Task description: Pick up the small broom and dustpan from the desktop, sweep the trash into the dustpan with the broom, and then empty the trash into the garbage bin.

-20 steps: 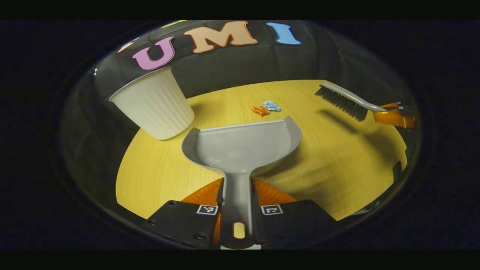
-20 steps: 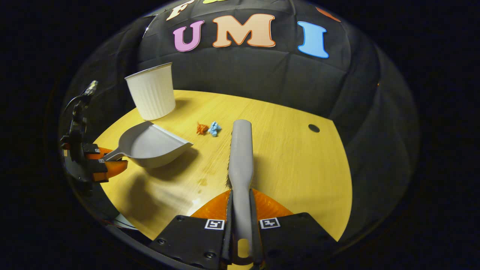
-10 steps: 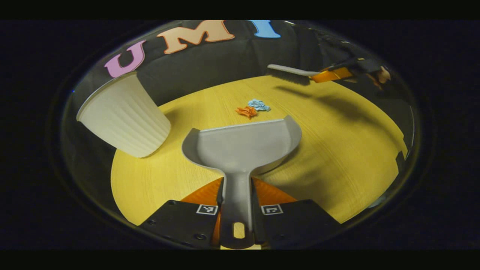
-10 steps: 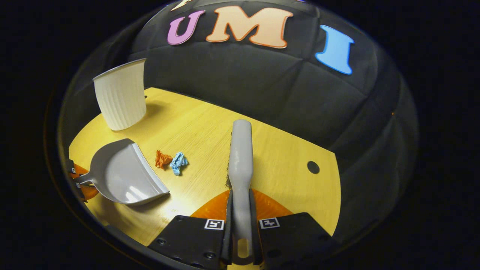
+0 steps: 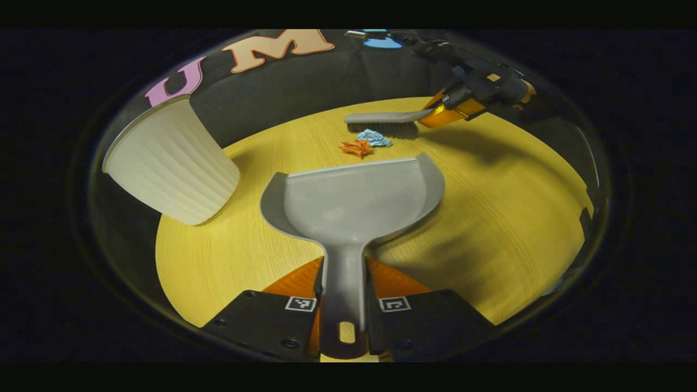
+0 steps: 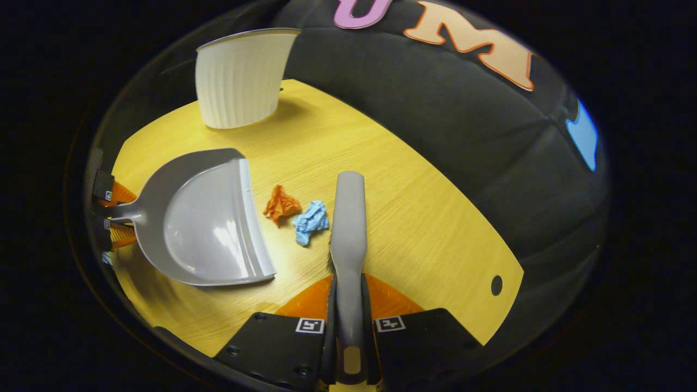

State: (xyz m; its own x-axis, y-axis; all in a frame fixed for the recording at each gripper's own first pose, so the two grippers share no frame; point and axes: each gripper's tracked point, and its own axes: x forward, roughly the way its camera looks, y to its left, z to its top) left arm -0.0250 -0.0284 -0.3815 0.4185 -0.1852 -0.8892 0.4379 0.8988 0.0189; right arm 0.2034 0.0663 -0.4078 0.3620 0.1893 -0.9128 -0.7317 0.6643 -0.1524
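Broom (image 6: 348, 218) clamped in right gripper (image 6: 348, 321), dustpan (image 5: 351, 204) clamped in left gripper (image 5: 347, 299)

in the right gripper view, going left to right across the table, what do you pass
left gripper → dustpan → orange paper scrap → blue paper scrap → broom → hole in the tabletop

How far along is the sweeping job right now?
Done: left gripper holds the dustpan, right gripper holds the broom. In hand: broom sits beside the blue scrap and orange scrap. Left: sweeping both in, emptying into the white bin.
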